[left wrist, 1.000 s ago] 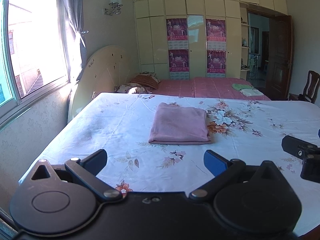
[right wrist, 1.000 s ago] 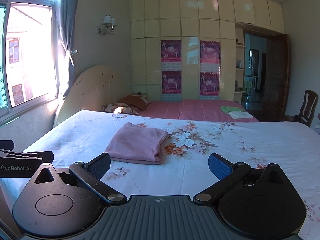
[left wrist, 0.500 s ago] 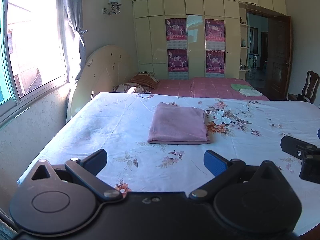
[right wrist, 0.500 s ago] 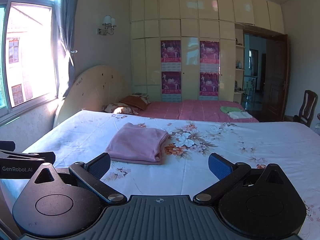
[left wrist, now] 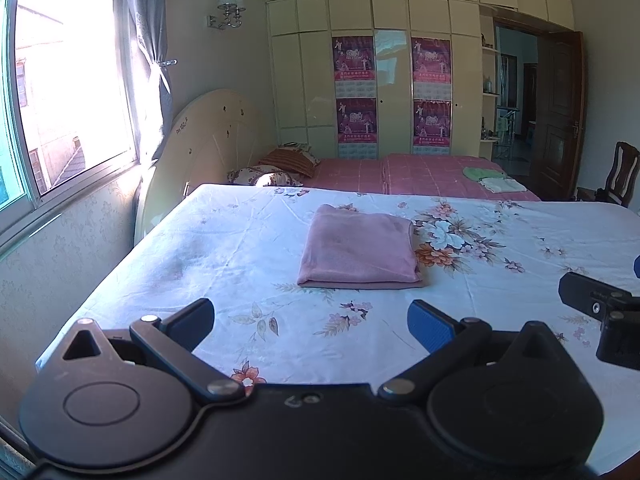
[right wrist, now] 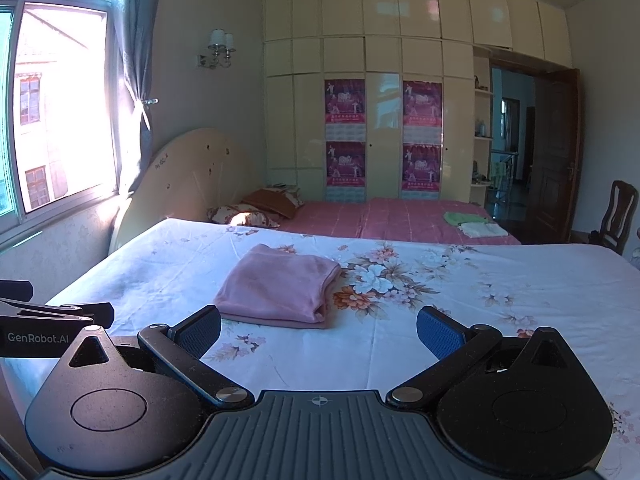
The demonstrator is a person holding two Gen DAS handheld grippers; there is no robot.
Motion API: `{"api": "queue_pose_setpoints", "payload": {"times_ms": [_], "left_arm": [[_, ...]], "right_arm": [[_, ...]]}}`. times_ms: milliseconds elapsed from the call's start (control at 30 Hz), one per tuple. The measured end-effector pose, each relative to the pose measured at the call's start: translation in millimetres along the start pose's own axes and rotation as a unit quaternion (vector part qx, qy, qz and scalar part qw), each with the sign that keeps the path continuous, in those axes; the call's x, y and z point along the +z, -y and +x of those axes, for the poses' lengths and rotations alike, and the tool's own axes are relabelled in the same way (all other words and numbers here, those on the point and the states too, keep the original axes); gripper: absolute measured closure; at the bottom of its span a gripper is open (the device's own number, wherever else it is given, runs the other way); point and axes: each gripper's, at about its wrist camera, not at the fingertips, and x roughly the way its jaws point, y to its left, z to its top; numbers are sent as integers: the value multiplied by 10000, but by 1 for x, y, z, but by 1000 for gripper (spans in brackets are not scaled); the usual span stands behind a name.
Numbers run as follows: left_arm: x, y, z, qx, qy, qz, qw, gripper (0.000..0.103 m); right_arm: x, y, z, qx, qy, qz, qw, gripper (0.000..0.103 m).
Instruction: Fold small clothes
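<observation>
A pink cloth (left wrist: 358, 254) lies folded in a neat rectangle on the white floral bedsheet (left wrist: 240, 264). It also shows in the right wrist view (right wrist: 278, 286). My left gripper (left wrist: 310, 324) is open and empty, held above the sheet a little short of the cloth. My right gripper (right wrist: 318, 330) is open and empty, just short of the cloth's near edge. The right gripper's body shows at the right edge of the left wrist view (left wrist: 600, 304). The left gripper's body shows at the left edge of the right wrist view (right wrist: 52, 320).
A second bed with a pink cover (left wrist: 420, 176) stands behind, with pillows (left wrist: 280, 164) and folded green and white clothes (left wrist: 494, 180). A window (left wrist: 68, 92) and wall are on the left. A wardrobe (left wrist: 392, 80), open door (left wrist: 560, 120) and chair (left wrist: 620, 176) are at the back right.
Both grippers have barely shifted. The folded pink cloth lies where it was.
</observation>
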Motion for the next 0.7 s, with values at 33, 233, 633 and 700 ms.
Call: {"api": "queue_pose_setpoints", "payload": {"times_ms": [33, 233, 633, 700], "left_arm": [[0, 0, 0, 0, -4, 1, 10000, 0], [-1, -1, 2, -3, -18, -4, 10000, 0], [-4, 1, 11, -38, -111, 34, 9999, 0], [-4, 3, 13, -60, -145, 49, 9999, 0]], "right_arm": [[0, 0, 0, 2, 1, 1, 10000, 0], [0, -2, 3, 33, -22, -32, 10000, 0], [1, -1, 8, 67, -90, -15, 9999, 0], [1, 0, 10, 71, -107, -13, 9999, 0]]}}
